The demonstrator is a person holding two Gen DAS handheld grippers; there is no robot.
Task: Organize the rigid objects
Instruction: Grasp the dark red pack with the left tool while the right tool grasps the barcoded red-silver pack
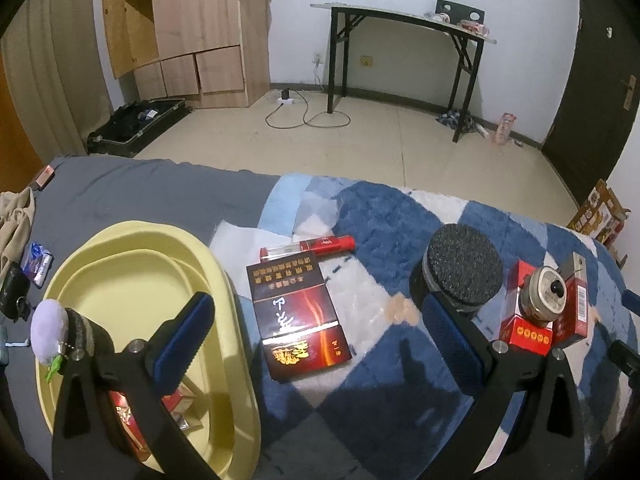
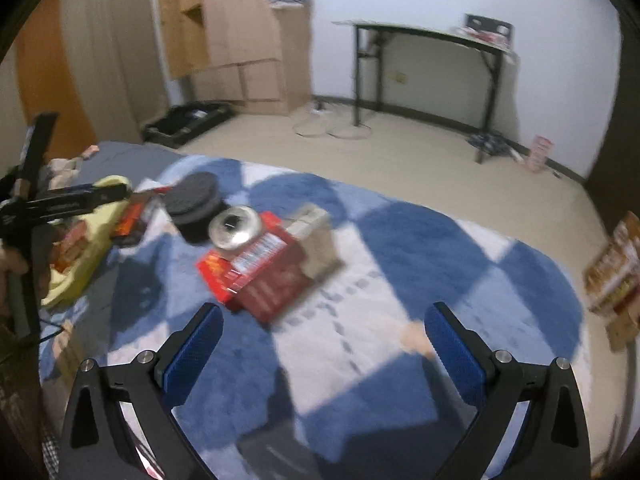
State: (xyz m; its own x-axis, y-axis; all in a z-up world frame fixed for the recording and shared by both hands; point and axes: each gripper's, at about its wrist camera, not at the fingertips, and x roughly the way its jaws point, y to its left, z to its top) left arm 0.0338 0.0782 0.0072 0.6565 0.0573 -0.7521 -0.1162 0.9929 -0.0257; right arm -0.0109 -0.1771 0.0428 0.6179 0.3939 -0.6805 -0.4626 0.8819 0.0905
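A yellow tray (image 1: pixel 224 380) sits at the left on the bed, with red packs (image 1: pixel 176 404) in its near end. My left gripper (image 1: pixel 320 332) is open and empty, its left finger over the tray. A dark red box (image 1: pixel 298 320) lies between its fingers, a red pen (image 1: pixel 320 245) just beyond. A black round jar (image 1: pixel 460 272) and a metal tin (image 1: pixel 546 292) on red boxes (image 1: pixel 524 332) lie to the right. My right gripper (image 2: pixel 324 344) is open and empty above the rug, short of the red boxes (image 2: pixel 264 280), tin (image 2: pixel 236 228) and jar (image 2: pixel 196 196).
A blue and white rug (image 1: pixel 400 216) covers the grey bed. Small items (image 1: pixel 38 264) lie at the left edge. A cardboard box (image 1: pixel 600 212) stands at the right. Beyond are a floor, a wooden cabinet (image 1: pixel 192 32) and a black table (image 1: pixel 400 20).
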